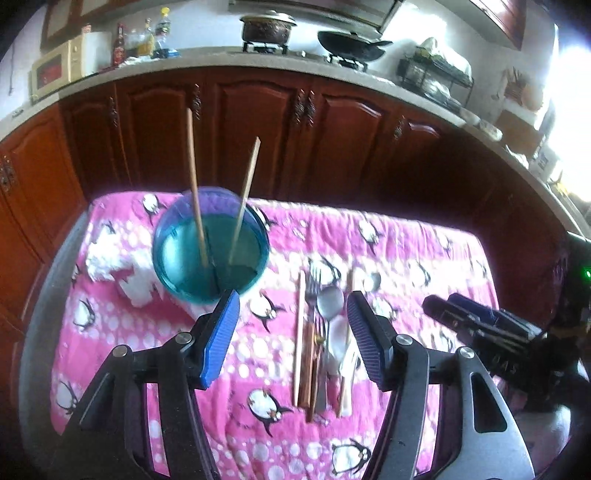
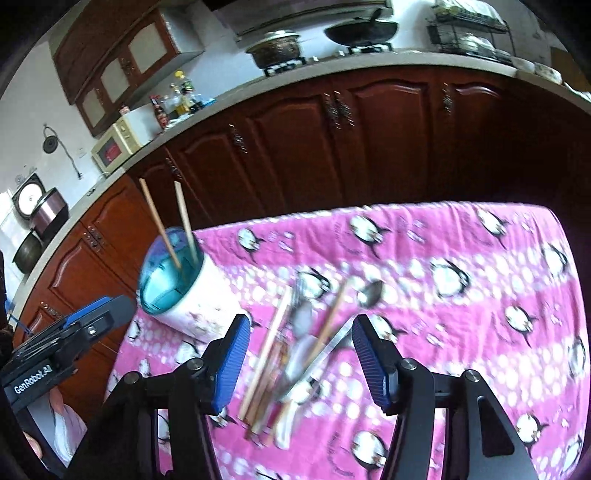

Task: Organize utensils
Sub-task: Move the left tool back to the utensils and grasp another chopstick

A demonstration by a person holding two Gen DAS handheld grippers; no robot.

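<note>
Covering the table is a pink penguin-print cloth (image 1: 406, 251), with dark red-brown cabinet doors (image 1: 258, 122) close behind it under a grey counter; on the counter sit a lidded pot (image 1: 266, 25), a black wok (image 1: 351, 45), a cream microwave (image 1: 55, 64) and a cluster of bottles. Blue-lined cup (image 1: 210, 245) stands upright toward the cloth's left end, two wooden chopsticks (image 1: 195, 184) leaning inside it. Loose utensils (image 1: 325, 332) lie in a bundle mid-cloth: chopsticks, a fork, metal spoons, a white spoon, roughly parallel. Left gripper (image 1: 293, 332) hangs above them, fingers wide and empty, its left pad in front of the cup's near rim. Right gripper (image 2: 301, 354) also stands well open with nothing clamped, the bundle lying between its pads on the cloth below. Left view alone shows white crumpled paper (image 1: 122, 273) beside the cup and a bright window at far right. Right view alone, blurred, shows the cup's white outer wall, a spoon (image 2: 370, 293) lying apart from the bundle, and a rice cooker (image 2: 38, 206) at the counter's left end
</note>
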